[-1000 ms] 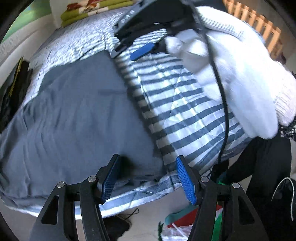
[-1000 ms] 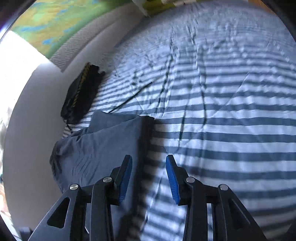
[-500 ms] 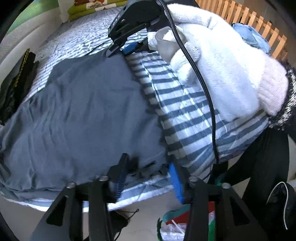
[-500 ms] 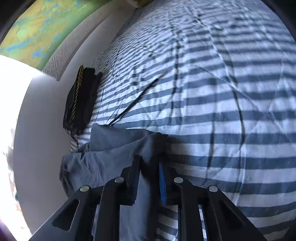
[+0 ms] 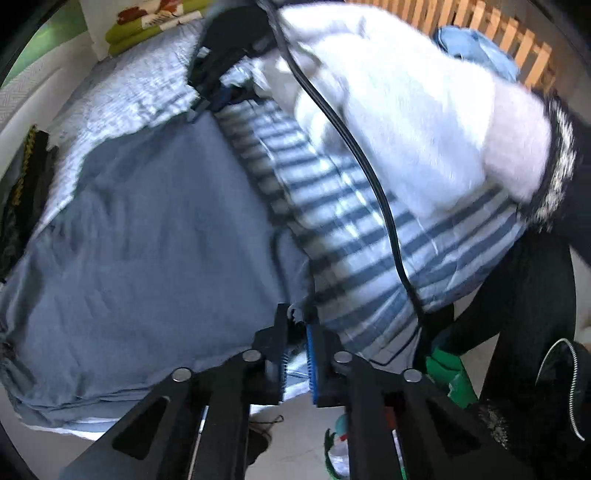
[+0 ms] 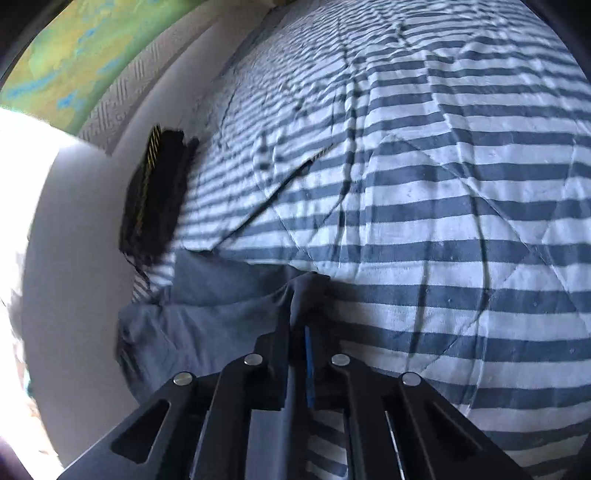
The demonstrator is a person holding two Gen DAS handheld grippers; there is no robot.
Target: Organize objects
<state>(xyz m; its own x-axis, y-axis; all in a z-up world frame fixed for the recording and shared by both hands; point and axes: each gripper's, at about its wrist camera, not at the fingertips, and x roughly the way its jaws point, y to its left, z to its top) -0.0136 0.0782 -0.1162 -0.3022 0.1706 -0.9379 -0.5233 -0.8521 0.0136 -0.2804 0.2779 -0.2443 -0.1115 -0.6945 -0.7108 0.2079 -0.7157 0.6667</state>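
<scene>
A grey cloth (image 5: 147,236) lies spread flat on the striped bed cover (image 5: 354,206). My left gripper (image 5: 295,325) is shut on the cloth's near right corner at the bed's edge, and the corner puckers up between the pads. My right gripper (image 6: 297,317) is shut on the far right corner of the grey cloth (image 6: 221,306), which bunches into a small peak at the tips. In the left wrist view the right gripper (image 5: 218,99) shows at the top, held by a hand in a white glove (image 5: 406,110).
A black folded item with yellow trim (image 6: 155,195) lies by the wall at the bed's left side. A thin dark rod (image 6: 273,199) rests on the striped cover (image 6: 443,184). Green pillows (image 5: 147,26) and a wooden slatted frame (image 5: 517,44) stand beyond. Floor clutter (image 5: 447,376) sits below the bed edge.
Both grippers went from open to shut on the grey cloth's right corners. The right gripper edged forward to the far corner, and the cloth now puckers at both grips.
</scene>
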